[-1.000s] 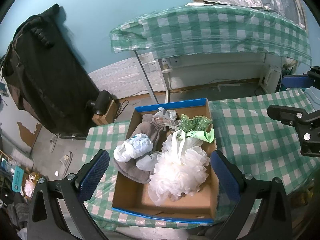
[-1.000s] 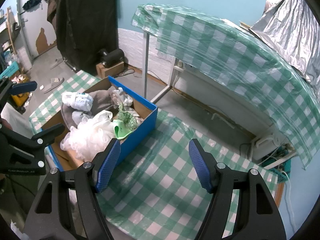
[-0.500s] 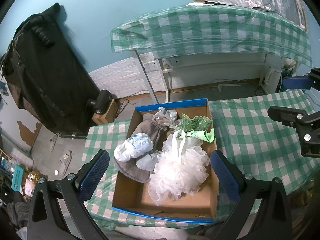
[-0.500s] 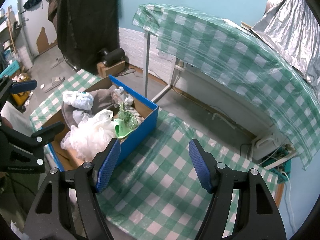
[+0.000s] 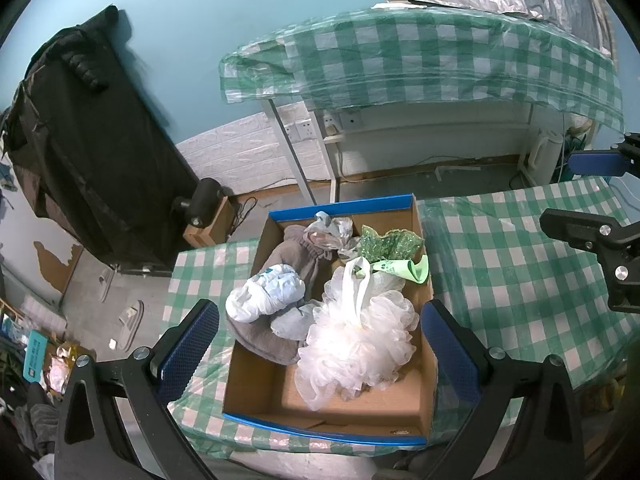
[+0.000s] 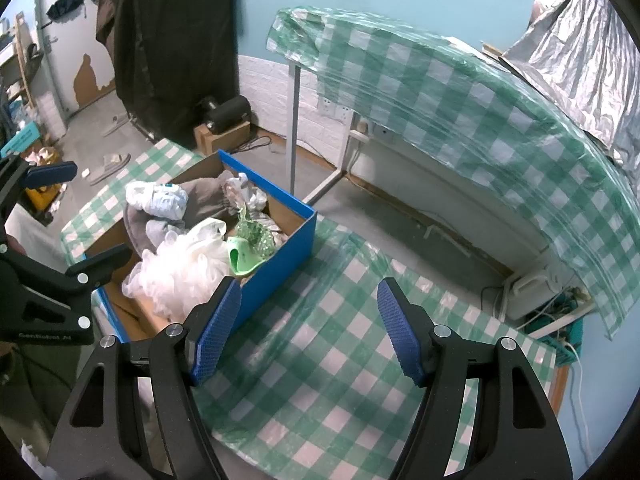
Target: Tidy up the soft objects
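- We count one cardboard box (image 5: 424,364) with blue edging.
- One white mesh bath pouf (image 5: 356,348).
- One grey cloth (image 5: 296,260), one green sequinned piece (image 5: 390,244) (other bundles hard to separate).
- Two checked tables (image 5: 520,264).

A cluttered home back room: peeling wall (image 6: 86,80), slippers (image 5: 130,322) on the concrete floor, checked plastic tablecloths (image 5: 420,64) and a hung umbrella (image 6: 64,0).

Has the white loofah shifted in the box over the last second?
No. The loofah sits in the same spot against the box right wall, below the green piece, as in the earlier left wrist views.
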### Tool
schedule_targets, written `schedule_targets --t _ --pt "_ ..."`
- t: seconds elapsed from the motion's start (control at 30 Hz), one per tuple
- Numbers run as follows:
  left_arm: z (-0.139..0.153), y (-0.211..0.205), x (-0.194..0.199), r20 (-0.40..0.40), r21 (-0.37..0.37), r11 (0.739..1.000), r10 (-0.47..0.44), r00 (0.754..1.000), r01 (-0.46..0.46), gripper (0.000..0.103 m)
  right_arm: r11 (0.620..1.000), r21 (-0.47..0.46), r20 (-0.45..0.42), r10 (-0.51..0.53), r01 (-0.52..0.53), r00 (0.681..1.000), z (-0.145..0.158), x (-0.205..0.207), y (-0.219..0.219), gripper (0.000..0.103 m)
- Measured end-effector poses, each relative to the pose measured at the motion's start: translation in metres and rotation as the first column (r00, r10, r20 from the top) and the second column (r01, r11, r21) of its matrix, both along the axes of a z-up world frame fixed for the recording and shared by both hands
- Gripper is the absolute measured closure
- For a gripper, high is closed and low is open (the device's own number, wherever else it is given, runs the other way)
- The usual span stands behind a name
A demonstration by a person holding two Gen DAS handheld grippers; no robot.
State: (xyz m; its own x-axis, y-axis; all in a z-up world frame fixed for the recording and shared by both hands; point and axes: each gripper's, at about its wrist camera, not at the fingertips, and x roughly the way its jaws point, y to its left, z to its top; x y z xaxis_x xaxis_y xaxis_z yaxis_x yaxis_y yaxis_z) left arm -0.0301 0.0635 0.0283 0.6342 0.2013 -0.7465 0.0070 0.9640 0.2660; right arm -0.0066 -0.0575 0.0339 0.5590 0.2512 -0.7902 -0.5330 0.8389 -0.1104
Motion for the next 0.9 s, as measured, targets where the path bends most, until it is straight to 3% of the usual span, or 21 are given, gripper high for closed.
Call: schedule_targets --t 0.9 --pt "-0.0035 -0.0027 -0.0018 -0.005 0.003 1.0 -0.002 1.0 0.002 0.001 1.0 0.001 -0.005 0.002 -0.002 1.0 -0.0016 -0.0041 0.0023 0.033"
